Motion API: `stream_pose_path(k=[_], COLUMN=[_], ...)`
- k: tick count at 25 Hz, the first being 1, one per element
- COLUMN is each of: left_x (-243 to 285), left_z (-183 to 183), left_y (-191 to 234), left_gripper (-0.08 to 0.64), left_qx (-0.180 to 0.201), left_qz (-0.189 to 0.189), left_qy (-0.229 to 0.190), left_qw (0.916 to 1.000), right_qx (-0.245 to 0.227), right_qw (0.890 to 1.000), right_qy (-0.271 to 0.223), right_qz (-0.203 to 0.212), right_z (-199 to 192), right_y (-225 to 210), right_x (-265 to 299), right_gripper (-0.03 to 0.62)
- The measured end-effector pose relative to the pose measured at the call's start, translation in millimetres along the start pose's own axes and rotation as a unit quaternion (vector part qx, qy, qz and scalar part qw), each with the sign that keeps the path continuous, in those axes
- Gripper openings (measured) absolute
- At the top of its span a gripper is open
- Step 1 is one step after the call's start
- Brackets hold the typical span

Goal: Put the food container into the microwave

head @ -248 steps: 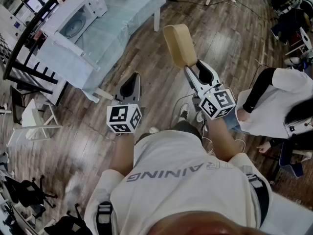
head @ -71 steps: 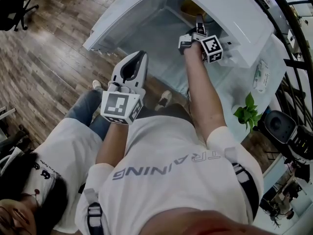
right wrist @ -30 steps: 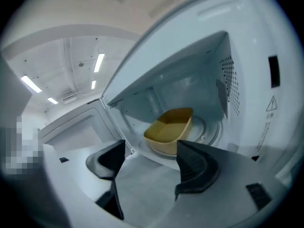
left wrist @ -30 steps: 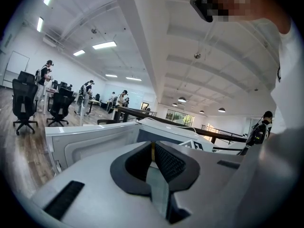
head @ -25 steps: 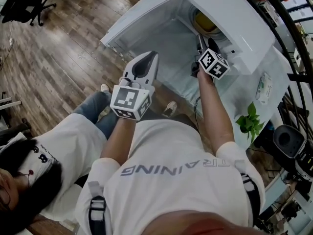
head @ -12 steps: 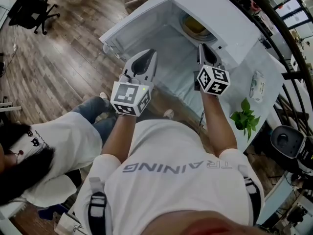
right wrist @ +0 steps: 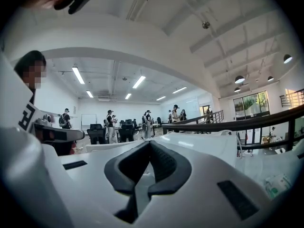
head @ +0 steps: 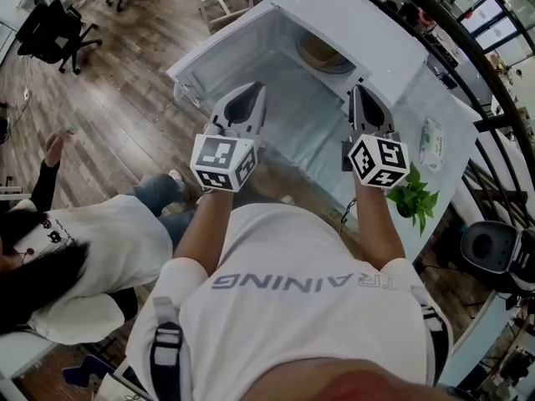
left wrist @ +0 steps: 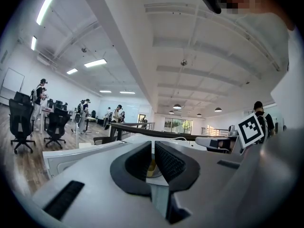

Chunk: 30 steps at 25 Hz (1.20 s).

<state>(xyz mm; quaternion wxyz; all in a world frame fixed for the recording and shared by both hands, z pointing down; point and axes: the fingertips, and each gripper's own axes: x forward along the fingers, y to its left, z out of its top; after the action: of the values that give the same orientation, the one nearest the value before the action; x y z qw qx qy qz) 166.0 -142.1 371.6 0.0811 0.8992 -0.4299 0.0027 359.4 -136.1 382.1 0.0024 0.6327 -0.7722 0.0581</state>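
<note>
Food container [head: 323, 53] sits inside the open microwave [head: 368, 32], so left gripper [head: 247, 92] and right gripper [head: 359, 94] hang outside its mouth, jaws all but closed on nothing.

Dark wooden floor [head: 109, 115] is spreading across the left; black office chairs [head: 58, 32] are standing at upper left, a black railing [head: 468, 48] is curving along upper right, and strip lights [left wrist: 95, 63] are glowing on the white ceiling.

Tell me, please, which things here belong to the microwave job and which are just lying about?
For the job: microwave, its door open; food container inside it; left gripper and right gripper, jaws together, empty.
Lying about: potted plant; small packet; office chairs.
</note>
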Motion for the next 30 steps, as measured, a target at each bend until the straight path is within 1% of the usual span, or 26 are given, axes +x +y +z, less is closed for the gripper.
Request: stream_pose_path(k=[4,9,19,30], left_x=[-1,-3,-3,-1], left_z=[3,6,9,9], left_y=[-8,-11,-6,-8], left_gripper=[0.048,0.049,0.048,0.048], left_qx=[0.003,0.003,-0.001,-0.002], left_qz=[-0.004,-0.002,0.006,0.006], left_qy=[-0.007,-0.013,-0.014,-0.016], left_qw=[1.0,0.9999,0.9999,0.9999], right_qx=[-0.014,-0.025,-0.029,-0.031], right_qw=[1.0,0.999,0.999,0.999], right_qy=[-0.013,-0.035,-0.029,-0.028], right_qz=[0.012,0.0,0.016,0.027], right_z=[15,27,26,26], right_y=[5,3,12,17], right_x=[-9,-13,-6,-5], right_gripper=[0.023,0.023,0.023,0.023])
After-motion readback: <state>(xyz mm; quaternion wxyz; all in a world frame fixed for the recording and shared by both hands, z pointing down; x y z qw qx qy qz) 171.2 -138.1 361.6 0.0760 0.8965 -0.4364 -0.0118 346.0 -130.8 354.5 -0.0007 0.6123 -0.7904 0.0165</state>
